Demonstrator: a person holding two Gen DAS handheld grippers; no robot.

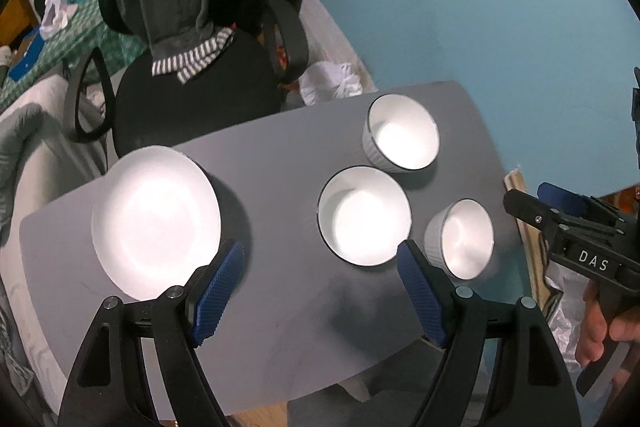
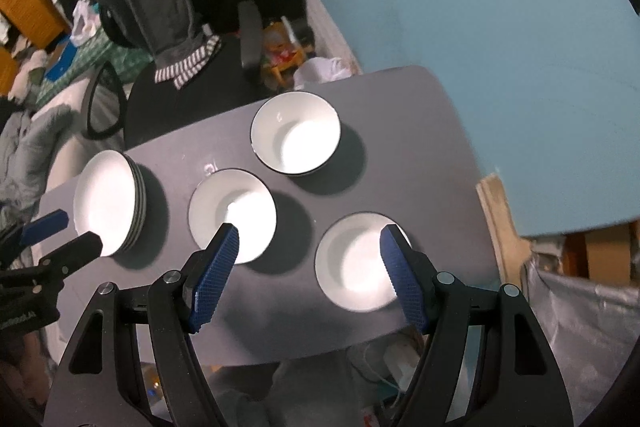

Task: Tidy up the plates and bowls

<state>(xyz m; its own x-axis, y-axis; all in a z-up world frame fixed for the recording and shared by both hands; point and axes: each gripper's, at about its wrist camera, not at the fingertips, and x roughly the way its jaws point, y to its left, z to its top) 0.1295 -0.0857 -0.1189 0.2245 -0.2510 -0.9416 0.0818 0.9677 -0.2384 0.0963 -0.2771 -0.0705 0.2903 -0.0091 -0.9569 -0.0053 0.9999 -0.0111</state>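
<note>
A stack of white plates [image 1: 156,219] sits at the left end of a grey table [image 1: 280,155]. Three white bowls with dark rims stand to its right: a far one [image 1: 402,137], a middle one [image 1: 364,215] and a near right one [image 1: 460,239]. My left gripper [image 1: 320,247] hangs open above the table between the plates and the middle bowl, holding nothing. In the right wrist view my right gripper [image 2: 310,231] is open and empty above the gap between the middle bowl [image 2: 232,215] and the near bowl [image 2: 356,263]. The plates [image 2: 108,203] and far bowl [image 2: 296,133] lie beyond.
A black office chair [image 1: 192,99] draped with a grey hoodie stands behind the table, with a white bag [image 1: 332,85] on the floor beside it. The right gripper [image 1: 526,193] and a hand show at the right edge. The left gripper [image 2: 76,231] shows near the plates.
</note>
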